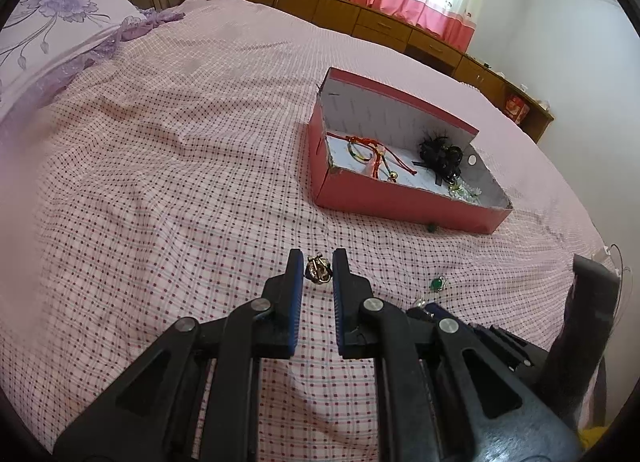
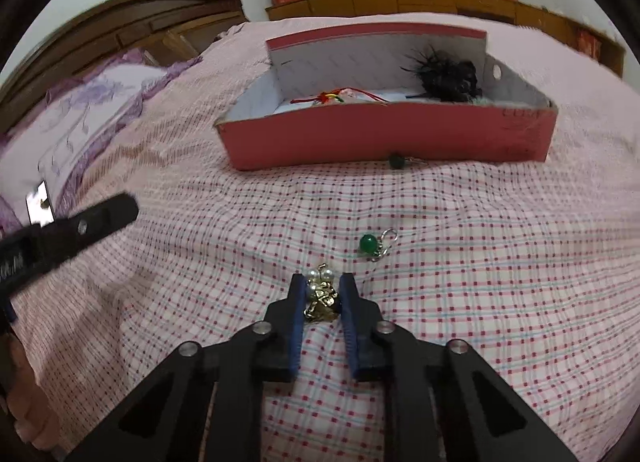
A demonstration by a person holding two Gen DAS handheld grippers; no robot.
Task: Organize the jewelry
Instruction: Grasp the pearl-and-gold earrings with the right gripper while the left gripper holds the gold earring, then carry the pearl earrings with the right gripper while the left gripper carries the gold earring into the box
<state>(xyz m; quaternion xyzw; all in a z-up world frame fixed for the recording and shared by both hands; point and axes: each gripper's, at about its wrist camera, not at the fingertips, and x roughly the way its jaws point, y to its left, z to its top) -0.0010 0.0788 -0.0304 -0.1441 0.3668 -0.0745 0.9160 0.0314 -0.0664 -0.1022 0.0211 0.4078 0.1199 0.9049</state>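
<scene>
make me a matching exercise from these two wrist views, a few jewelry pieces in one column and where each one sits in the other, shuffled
Things:
1. gold and pearl ornament
2. green bead earring with silver hook
3. black feathery hair piece
4. dark green bead

Places:
A. inside the pink cardboard box, at its right end
B. loose on the checked bedspread, between box and right gripper
C. on the bedspread at the foot of the box's front wall
D. between the right gripper's blue pads

Pairs: 1-D, 2-B, 3-A, 4-C
</scene>
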